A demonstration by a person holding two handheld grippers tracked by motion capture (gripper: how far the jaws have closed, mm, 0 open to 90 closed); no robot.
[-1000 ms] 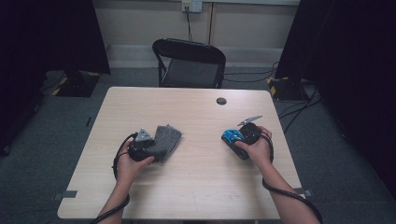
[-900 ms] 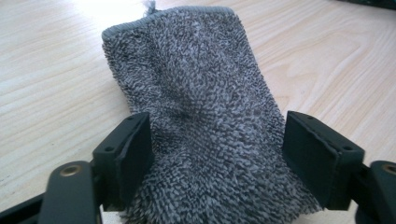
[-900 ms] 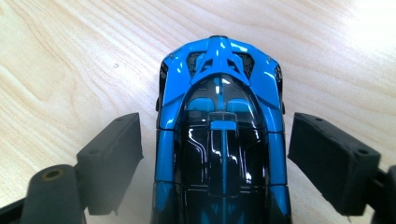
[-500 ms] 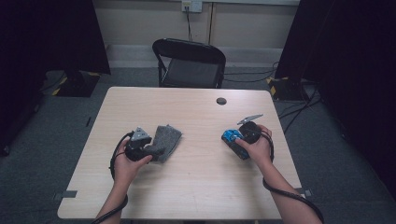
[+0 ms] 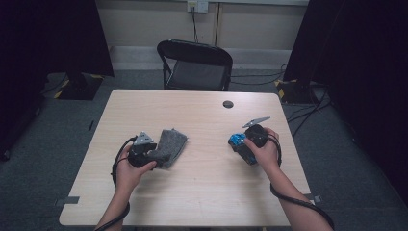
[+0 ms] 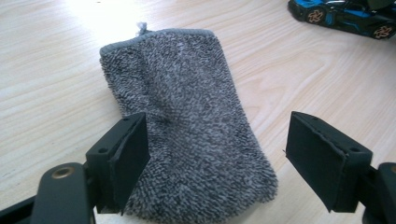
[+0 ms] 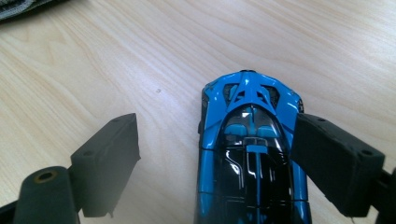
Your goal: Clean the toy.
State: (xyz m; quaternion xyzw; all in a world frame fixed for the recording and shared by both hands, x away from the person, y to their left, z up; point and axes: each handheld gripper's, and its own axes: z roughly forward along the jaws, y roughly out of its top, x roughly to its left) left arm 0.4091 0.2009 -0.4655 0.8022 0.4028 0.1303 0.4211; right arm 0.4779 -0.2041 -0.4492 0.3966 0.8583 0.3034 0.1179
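Item 1: folded grey terry-cloth towel (image 6: 187, 126), flat on the pale wood-grain worktop (image 5: 207, 192), left of centre. Left tool (image 6: 217, 154): jaws apart and just been opening, the towel lying between them, pads clear of it.

Item 2: blue and black toy sports car (image 7: 250, 149), on the worktop right of centre, well apart from the towel. Right tool (image 7: 215, 163): jaws wide apart, car beside the right-hand pad; whether that pad touches cannot be told.

Left gripper (image 5: 155, 153) points toward 2 o'clock, jaws just opening, now apart. Right gripper (image 5: 236, 142) points toward 10 o'clock, jaws spread. Both forearms enter from 6 o'clock.
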